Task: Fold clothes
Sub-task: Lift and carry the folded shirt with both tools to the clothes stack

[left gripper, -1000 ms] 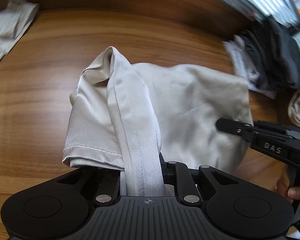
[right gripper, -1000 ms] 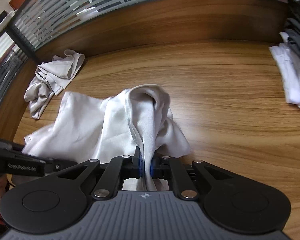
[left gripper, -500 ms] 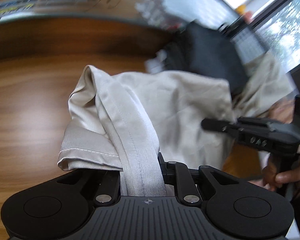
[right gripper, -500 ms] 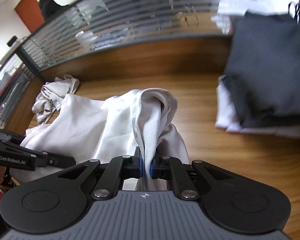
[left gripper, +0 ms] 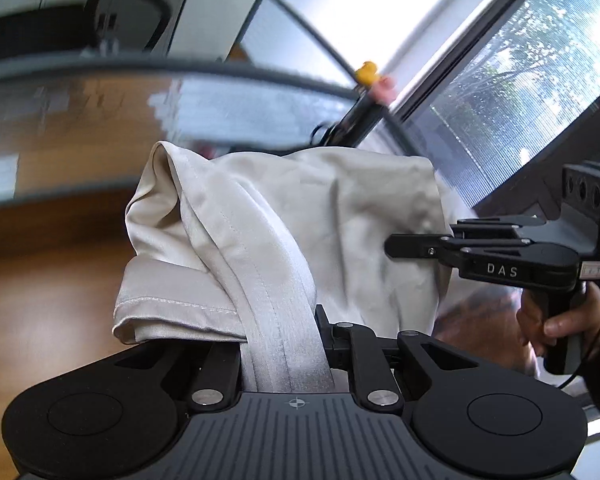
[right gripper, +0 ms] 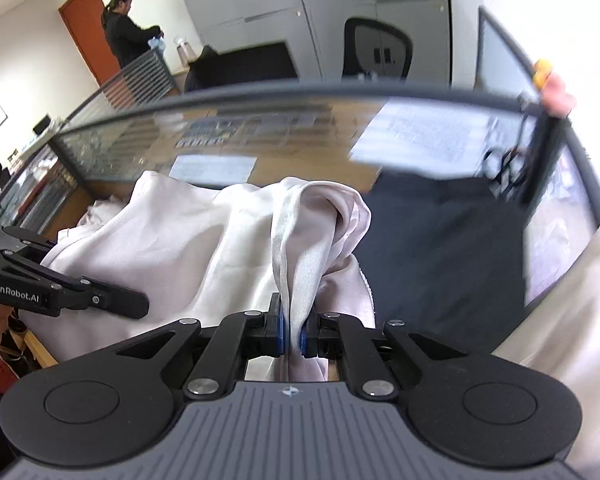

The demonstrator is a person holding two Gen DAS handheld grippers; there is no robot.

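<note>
A pale beige satin garment [left gripper: 340, 220] hangs lifted above the wooden table [left gripper: 40, 280], stretched between both grippers. My left gripper [left gripper: 284, 344] is shut on a stitched hem band of it, with a folded sleeve edge drooping to the left. In the right wrist view the same garment [right gripper: 180, 248] bunches into a ridge that runs into my right gripper [right gripper: 294, 332], whose blue pads are shut on the fabric. Each gripper shows in the other's view: the right gripper [left gripper: 396, 245] at the cloth's right edge, the left gripper [right gripper: 140, 306] at its left edge. A hand [left gripper: 568, 320] holds the right gripper's handle.
A glass partition [right gripper: 300, 120] rims the far side of the table. A dark garment pile [right gripper: 440, 248] lies to the right, with more pale cloth [right gripper: 572, 320] beside it. Beyond the partition are an office chair [right gripper: 376, 52] and a standing person [right gripper: 124, 32]. A window [left gripper: 520, 80] is at right.
Both grippers have risen together, lifting the garment off the table. The views swung from the tabletop to the partition, window and room behind. Both grips stayed the same.
</note>
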